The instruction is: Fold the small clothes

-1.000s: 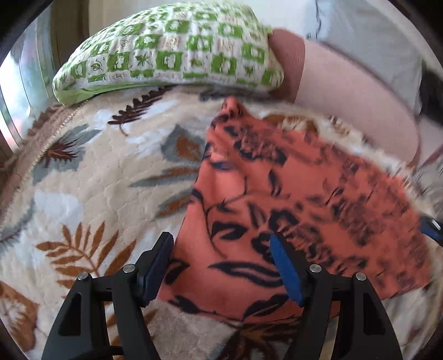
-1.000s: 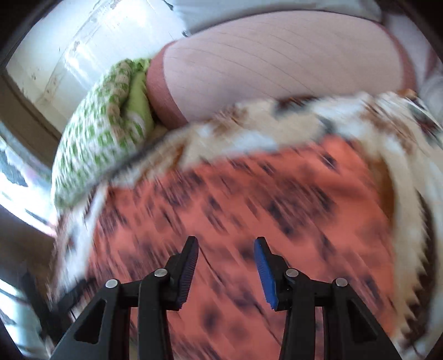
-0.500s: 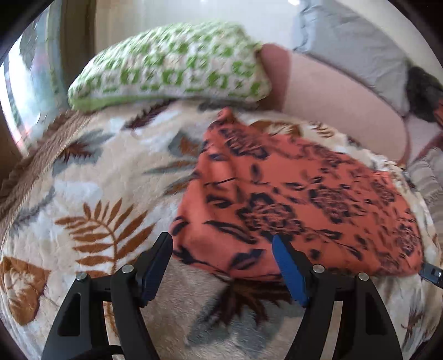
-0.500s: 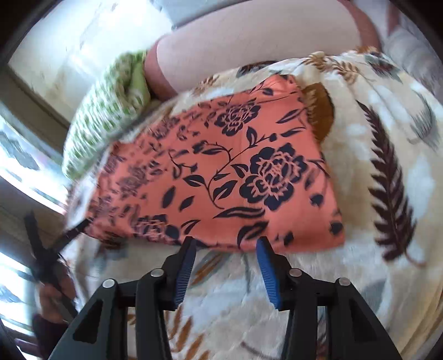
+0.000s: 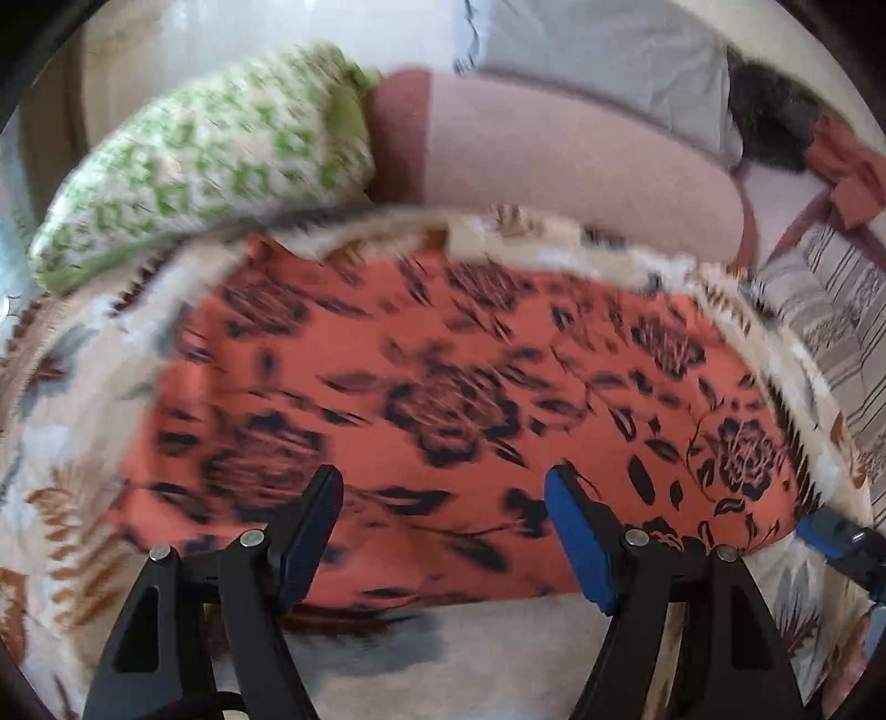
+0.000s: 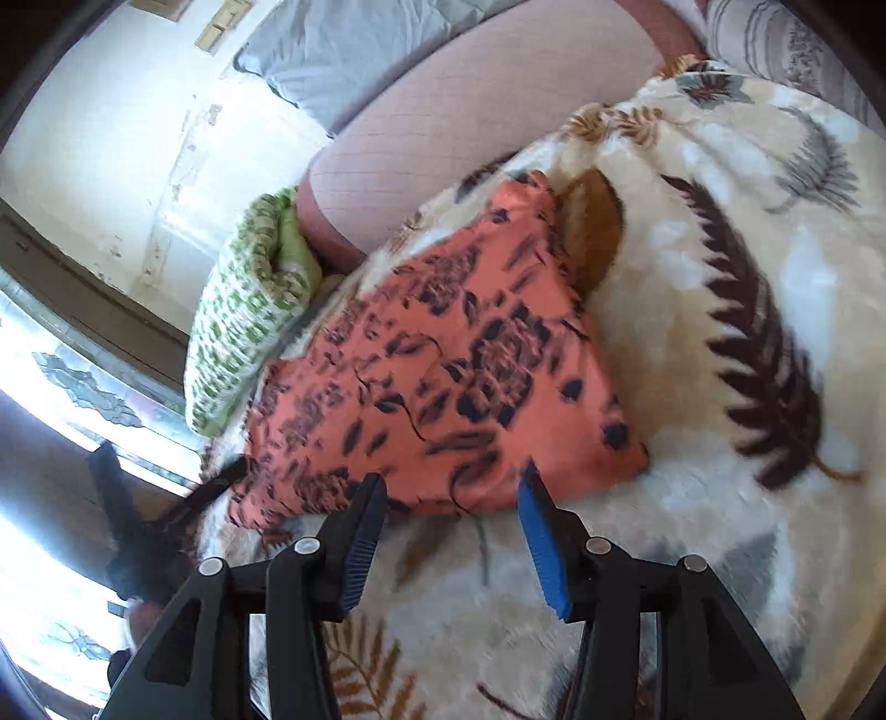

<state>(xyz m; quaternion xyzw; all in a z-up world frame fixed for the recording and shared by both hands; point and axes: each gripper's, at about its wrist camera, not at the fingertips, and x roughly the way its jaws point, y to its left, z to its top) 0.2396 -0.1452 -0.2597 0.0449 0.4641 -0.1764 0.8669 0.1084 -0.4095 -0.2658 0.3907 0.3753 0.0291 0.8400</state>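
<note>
Left gripper (image 5: 443,512): I am holding it wide, gripping nothing.
Right gripper (image 6: 451,512): I am opening it, empty.
Orange floral garment (image 6: 459,365): lying ahead on the leaf-print blanket (image 6: 720,310).

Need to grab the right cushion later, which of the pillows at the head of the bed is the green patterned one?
The green-and-white checked pillow, at the left end, beside the plain pink bolster and below the grey pillow.

Leaf-print blanket (image 5: 498,653); orange floral garment (image 5: 443,387) flat on it, green pillow (image 5: 221,149)

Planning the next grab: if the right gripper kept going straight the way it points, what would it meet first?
Probably the near folded edge of the orange floral garment, just ahead of the opening right gripper; nothing lies between its pads yet.
</note>
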